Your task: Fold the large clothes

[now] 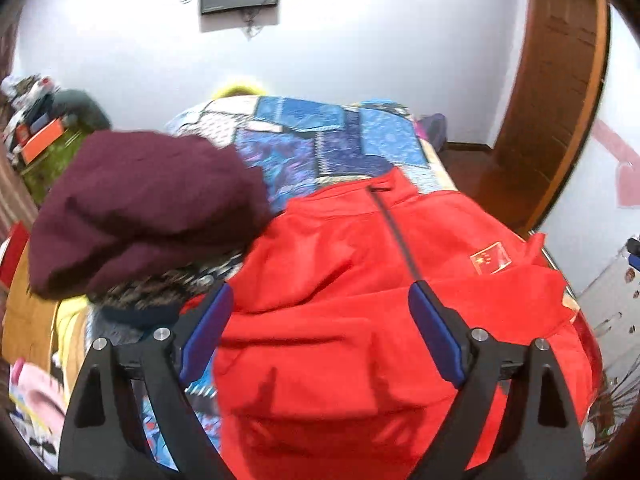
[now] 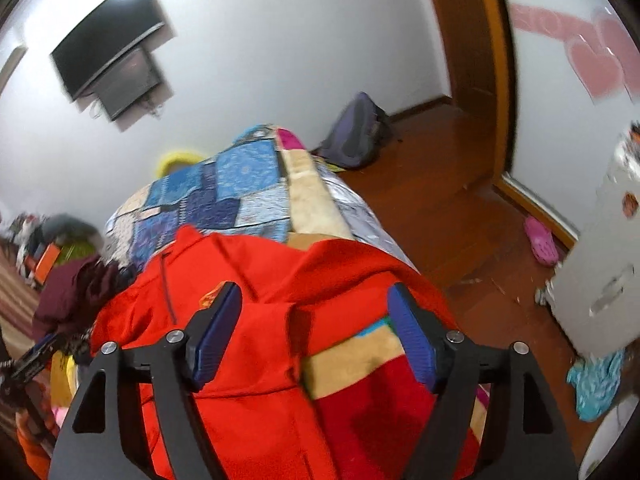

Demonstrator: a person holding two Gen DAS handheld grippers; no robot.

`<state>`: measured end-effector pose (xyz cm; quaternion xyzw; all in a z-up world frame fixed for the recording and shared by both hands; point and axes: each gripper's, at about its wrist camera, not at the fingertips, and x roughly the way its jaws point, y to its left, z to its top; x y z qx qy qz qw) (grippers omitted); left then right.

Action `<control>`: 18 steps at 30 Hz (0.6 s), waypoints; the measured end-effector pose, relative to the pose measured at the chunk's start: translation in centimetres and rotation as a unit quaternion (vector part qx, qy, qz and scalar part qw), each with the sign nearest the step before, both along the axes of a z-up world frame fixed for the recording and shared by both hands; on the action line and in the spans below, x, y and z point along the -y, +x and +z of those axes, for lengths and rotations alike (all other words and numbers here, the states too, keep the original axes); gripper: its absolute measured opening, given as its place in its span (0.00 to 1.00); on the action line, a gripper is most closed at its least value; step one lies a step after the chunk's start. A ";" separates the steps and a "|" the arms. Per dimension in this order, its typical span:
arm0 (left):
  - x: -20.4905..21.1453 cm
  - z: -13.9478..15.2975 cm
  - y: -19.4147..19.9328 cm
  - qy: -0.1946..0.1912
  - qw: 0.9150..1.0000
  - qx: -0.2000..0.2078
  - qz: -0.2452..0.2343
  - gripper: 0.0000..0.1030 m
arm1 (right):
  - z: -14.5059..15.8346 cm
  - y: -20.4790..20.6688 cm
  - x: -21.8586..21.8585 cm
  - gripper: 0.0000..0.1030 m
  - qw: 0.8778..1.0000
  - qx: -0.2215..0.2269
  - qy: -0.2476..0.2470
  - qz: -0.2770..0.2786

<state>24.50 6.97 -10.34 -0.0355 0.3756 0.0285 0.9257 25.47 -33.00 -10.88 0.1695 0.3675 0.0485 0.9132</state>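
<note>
A red zip jacket (image 1: 352,280) with a small flag patch lies spread on the bed's blue patchwork quilt (image 1: 320,140), zip up. It also shows in the right wrist view (image 2: 248,280), its right side folded over. My left gripper (image 1: 320,296) is open above the jacket's lower middle, nothing between its blue pads. My right gripper (image 2: 314,296) is open above the jacket's right part, empty.
A maroon garment (image 1: 144,208) lies heaped left of the jacket on other clothes. A purple backpack (image 2: 356,132) sits on the wooden floor by the door frame (image 2: 480,60). A white cabinet (image 2: 600,260) stands at the right. Screens (image 2: 108,60) hang on the far wall.
</note>
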 end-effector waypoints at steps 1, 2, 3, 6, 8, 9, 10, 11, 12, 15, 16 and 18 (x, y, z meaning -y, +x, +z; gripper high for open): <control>0.5 0.0 0.3 0.000 1.000 -0.001 -0.006 0.86 | -0.6 0.5 0.3 0.70 1.000 -0.011 0.009 -0.006; 1.3 -0.3 1.0 -0.002 1.000 -0.006 -0.018 0.86 | -1.3 1.0 0.6 0.70 1.000 -0.022 0.019 -0.010; 2.0 -0.5 1.4 -0.003 1.000 -0.011 -0.025 0.86 | -2.3 1.5 1.2 0.70 0.999 -0.038 0.032 -0.015; 3.9 -1.7 2.9 -0.002 0.998 -0.029 -0.049 0.86 | -5.0 2.9 2.4 0.70 0.995 -0.078 0.062 -0.029; 4.8 -2.5 3.7 -0.002 0.998 -0.040 -0.058 0.86 | -6.9 4.0 3.0 0.70 0.990 -0.106 0.081 -0.035; 5.3 -3.0 4.1 -0.003 0.997 -0.048 -0.062 0.86 | -8.2 4.7 3.3 0.70 0.987 -0.123 0.095 -0.037; 5.7 -3.5 4.5 -0.004 0.996 -0.056 -0.067 0.86 | -8.9 5.1 3.6 0.70 0.985 -0.133 0.104 -0.038; 5.8 -3.9 4.7 -0.006 0.996 -0.060 -0.069 0.86 | -10.0 5.7 3.9 0.70 0.981 -0.147 0.117 -0.039; 6.1 -4.4 5.0 -0.007 0.995 -0.068 -0.072 0.86 | -10.8 6.2 4.1 0.70 0.978 -0.158 0.127 -0.042; 6.6 -6.1 5.8 -0.012 0.993 -0.089 -0.076 0.86 | -12.9 7.6 5.0 0.70 0.969 -0.187 0.154 -0.053; 6.7 -6.6 6.0 -0.015 0.992 -0.096 -0.077 0.86 | -13.3 8.1 5.1 0.70 0.966 -0.193 0.161 -0.054; 6.8 -7.5 6.5 -0.019 0.991 -0.108 -0.077 0.86 | -14.7 9.2 5.5 0.70 0.959 -0.210 0.181 -0.059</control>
